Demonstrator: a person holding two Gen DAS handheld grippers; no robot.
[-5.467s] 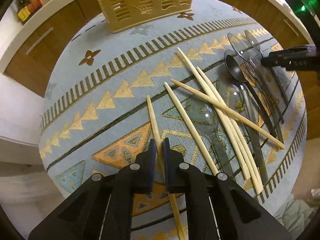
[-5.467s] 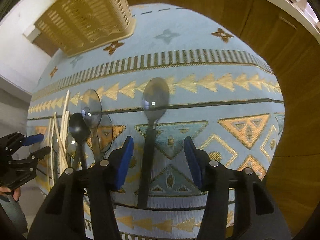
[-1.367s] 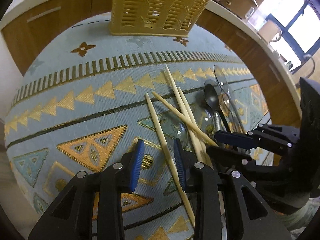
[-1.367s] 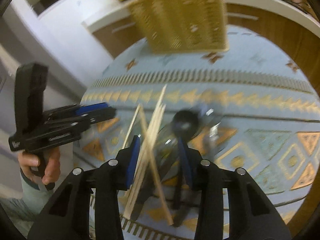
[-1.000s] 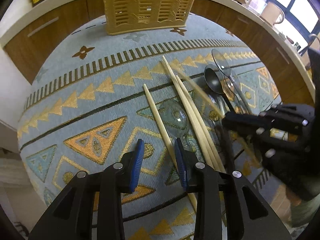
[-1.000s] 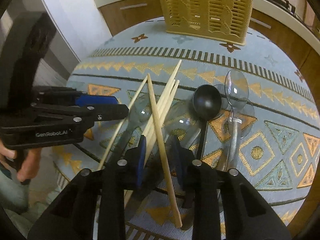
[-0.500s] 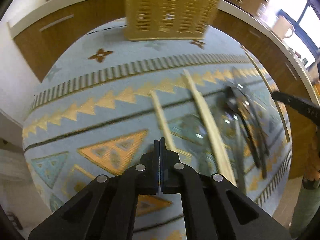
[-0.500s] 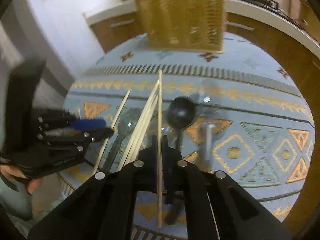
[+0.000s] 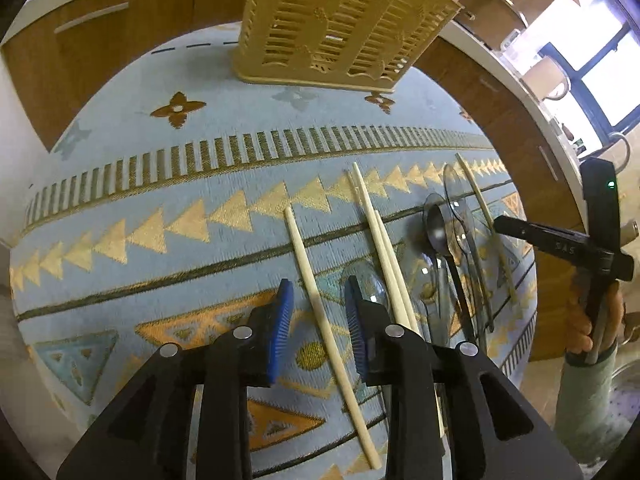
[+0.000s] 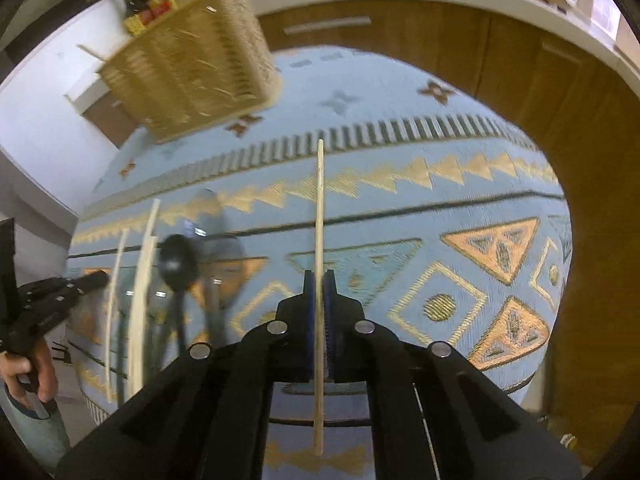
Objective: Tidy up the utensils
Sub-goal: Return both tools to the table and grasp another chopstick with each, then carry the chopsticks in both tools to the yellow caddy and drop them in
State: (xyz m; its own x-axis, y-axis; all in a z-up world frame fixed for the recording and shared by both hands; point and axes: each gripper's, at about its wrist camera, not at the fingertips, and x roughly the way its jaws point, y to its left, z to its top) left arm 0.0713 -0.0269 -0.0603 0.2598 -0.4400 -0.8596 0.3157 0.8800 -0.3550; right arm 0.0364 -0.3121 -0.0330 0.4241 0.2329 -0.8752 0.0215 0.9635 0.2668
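My right gripper (image 10: 319, 280) is pinching one chopstick (image 10: 319, 216) above the tablecloth (image 10: 420, 152). My left gripper (image 9: 318, 312), jaws just reopened, is straddling another chopstick (image 9: 316, 296) lying untouched. I cannot tell what the basket (image 9: 340, 28) is holding.

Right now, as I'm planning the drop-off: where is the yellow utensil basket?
In the left wrist view, the yellow basket stands upright at the far edge of the blue patterned cloth, beyond the chopsticks and spoons.

bare cloth (image 10: 460, 208) right of spoons (image 10: 178, 264).
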